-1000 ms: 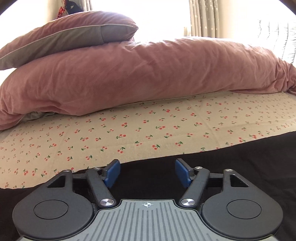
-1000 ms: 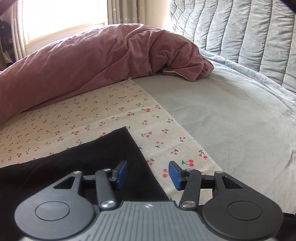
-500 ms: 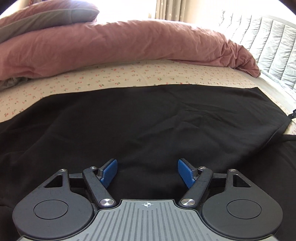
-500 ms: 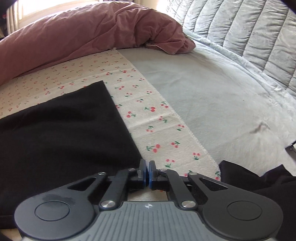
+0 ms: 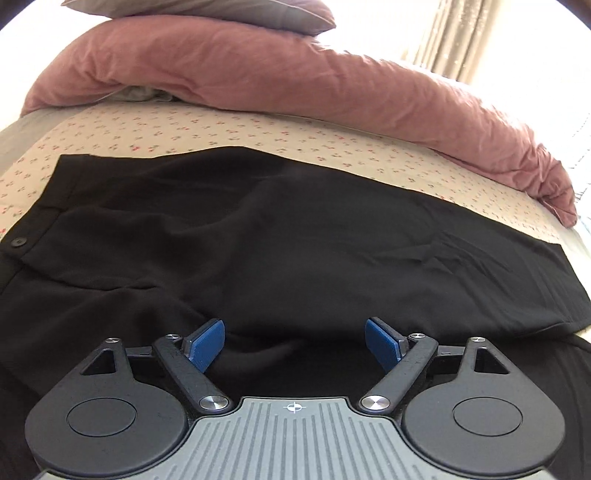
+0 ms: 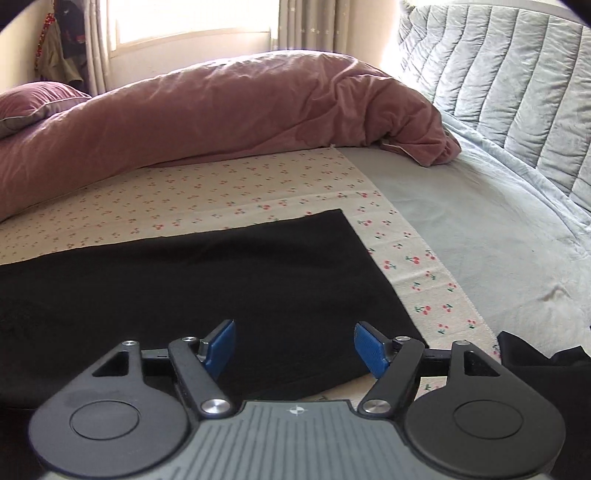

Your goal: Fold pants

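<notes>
Pants (image 5: 295, 236) lie flat on cherry-print sheet (image 6: 229, 192), one leg laid over other; L gripper (image 5: 294, 341) and R gripper (image 6: 294, 347) both hover w/ fingers apart, holding nothing. Prob between folds: next needs a grip on the hem end (image 6: 369, 280) to bring it toward the waistband (image 5: 40, 221)

Daylight from the window (image 6: 192, 22) behind my bed blows out white; fisheye edges bend, corners go dark.
</notes>
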Demonstrator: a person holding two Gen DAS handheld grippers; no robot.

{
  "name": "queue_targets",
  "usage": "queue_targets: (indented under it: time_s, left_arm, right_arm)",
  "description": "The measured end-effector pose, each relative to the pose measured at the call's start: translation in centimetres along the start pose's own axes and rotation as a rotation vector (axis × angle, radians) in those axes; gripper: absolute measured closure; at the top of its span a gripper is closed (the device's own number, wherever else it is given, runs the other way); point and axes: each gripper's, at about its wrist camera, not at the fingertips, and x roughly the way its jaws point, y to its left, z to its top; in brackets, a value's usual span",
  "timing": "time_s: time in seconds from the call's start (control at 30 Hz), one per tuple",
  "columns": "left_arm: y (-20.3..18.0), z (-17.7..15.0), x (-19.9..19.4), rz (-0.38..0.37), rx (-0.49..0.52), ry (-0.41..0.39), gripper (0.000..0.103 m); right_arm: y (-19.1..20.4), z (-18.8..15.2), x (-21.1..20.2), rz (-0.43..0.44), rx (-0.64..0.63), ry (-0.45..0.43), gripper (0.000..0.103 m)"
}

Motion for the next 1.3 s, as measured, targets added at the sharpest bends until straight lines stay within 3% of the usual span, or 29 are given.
queue_targets:
  time_s: [0.2,0.6,0.83,1.07,1.3]
  left_arm:
    - [1.6,-0.2,-1.6,0.102,0.007,-0.032,0.010]
    - [5.8,1.7,-2.4,0.198,0.004,-0.055,0.006]
    - [9.6,5.3,-0.2,0.276,0.110,-0.019,0.005]
    - [11.8,9.8,4.1,0.209,0.231,-0.046,0.005]
    - [9.6,12.8,9.6,0.157,0.398,-0.025,0.005]
  right_arm:
    - [5.2,0.3,-2.2,0.114,-0.029,-0.006,0.016]
    - [15.0,1.2,-3.0,0.230,-0.169,0.022,0.009]
    - [19.2,2.3,-1.7,0.315,-0.243,0.049,0.004]
    - [23.3,3.2,2.0,0.399,-0.296,0.104,0.004]
    - [28.0,3.1,5.4,0.417,-0.549,0.078,0.004]
